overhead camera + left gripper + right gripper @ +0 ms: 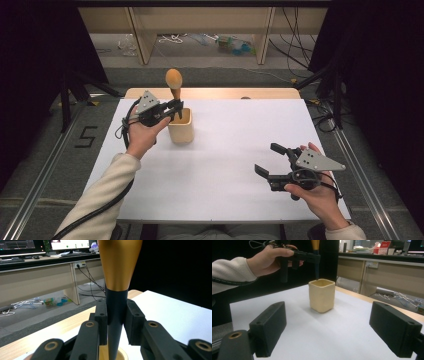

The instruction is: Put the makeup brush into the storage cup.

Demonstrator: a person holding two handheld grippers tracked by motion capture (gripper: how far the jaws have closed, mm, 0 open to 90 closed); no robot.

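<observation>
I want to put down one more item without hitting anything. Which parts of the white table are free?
The wide white stretch between the cream cup and the right gripper is bare. So is the far right part of the white table. The near left corner, beside the left sleeve, is bare too. It is crowded only at the cup, where the left gripper holds the spoon above it.

Matt cream cup (322,295) (perhaps ceramic); glossy golden, dark-handled spoon (117,277).

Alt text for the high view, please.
The left gripper is shut on the dark handle of a gold-headed utensil standing in a cream cup on the white table. The right gripper rests open, apart.
</observation>
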